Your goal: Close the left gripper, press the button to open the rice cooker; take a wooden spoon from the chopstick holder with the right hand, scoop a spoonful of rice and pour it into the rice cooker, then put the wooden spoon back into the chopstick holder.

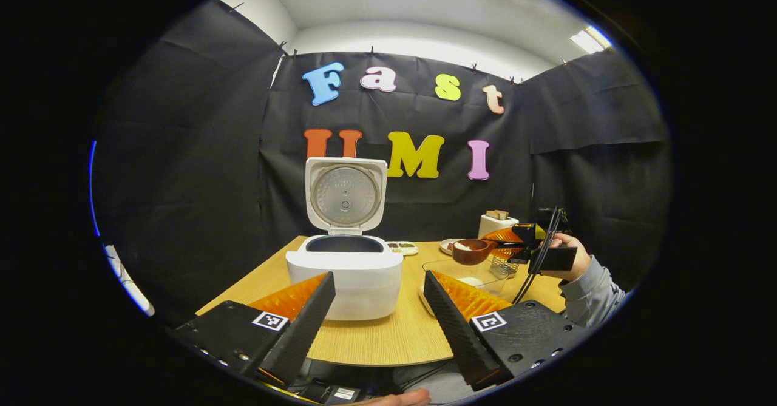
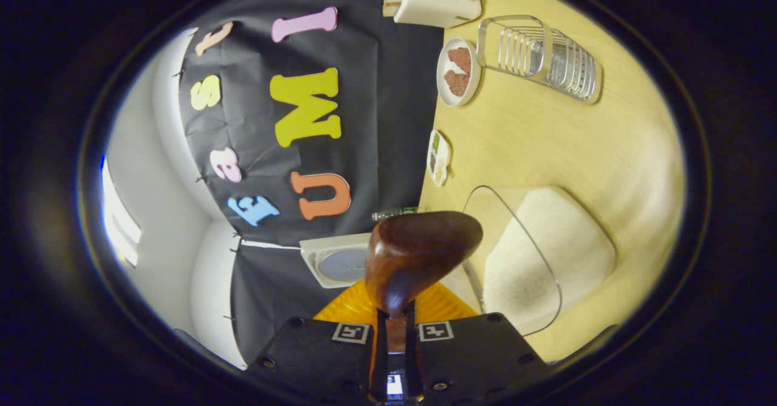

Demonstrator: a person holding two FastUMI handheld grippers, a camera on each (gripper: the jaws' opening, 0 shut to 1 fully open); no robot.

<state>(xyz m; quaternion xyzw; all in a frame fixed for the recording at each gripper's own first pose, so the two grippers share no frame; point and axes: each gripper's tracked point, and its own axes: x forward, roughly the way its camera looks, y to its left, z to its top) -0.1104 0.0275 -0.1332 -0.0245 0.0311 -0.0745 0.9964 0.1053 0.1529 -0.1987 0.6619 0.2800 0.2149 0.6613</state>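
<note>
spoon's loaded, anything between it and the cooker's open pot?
Nothing visible. The wooden spoon, clamped in the right gripper, hangs above the clear rice container, right of the rice cooker. The lid stands upright behind the pot opening.

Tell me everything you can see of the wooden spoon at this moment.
The wooden spoon is dark brown, glossy wood with a deep rounded bowl. The right claw is shut on its handle. In the left gripper view the spoon is held level in the air above the clear rice container, with something white in its bowl, to the right of the open rice cooker.
</note>
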